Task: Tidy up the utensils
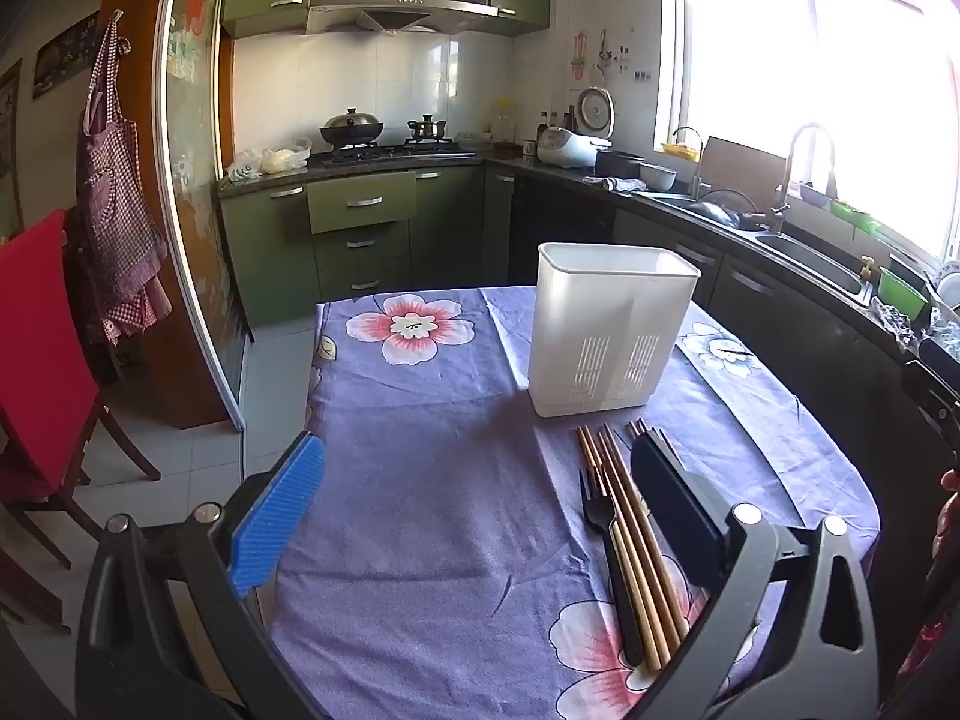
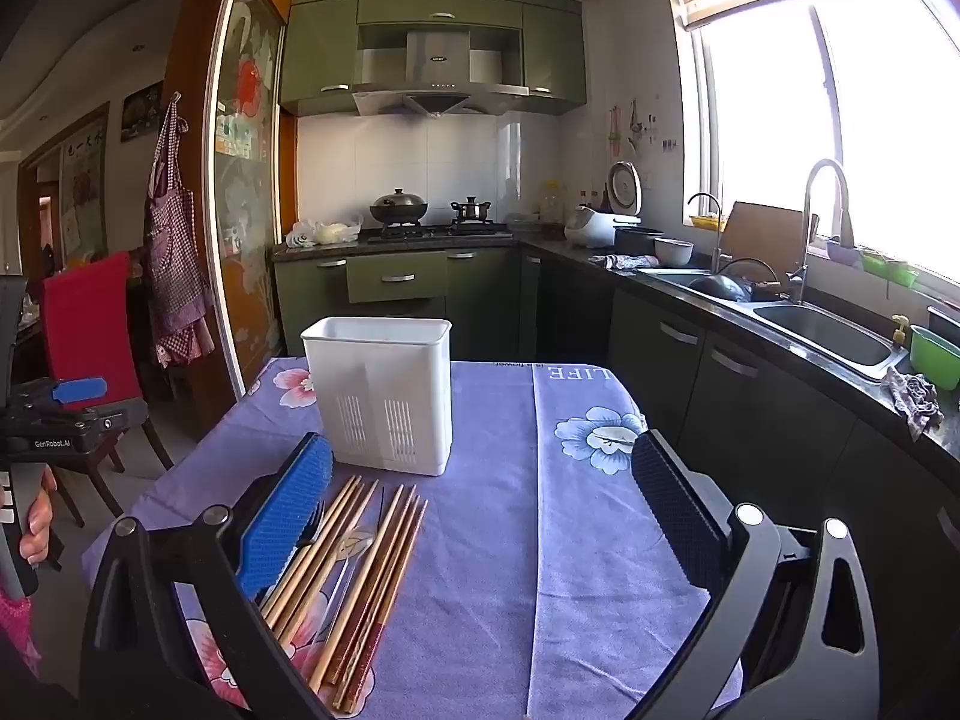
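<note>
Both the left hand-held gripper (image 1: 477,507) and right hand-held gripper (image 2: 480,507) are hovering wide open and empty over the bench (image 1: 432,480), bracketing loose chopsticks (image 2: 360,570) and a black fork (image 1: 606,546) lying at lower frame, just before the white caddy (image 2: 384,390) presumably awaiting them.
</note>
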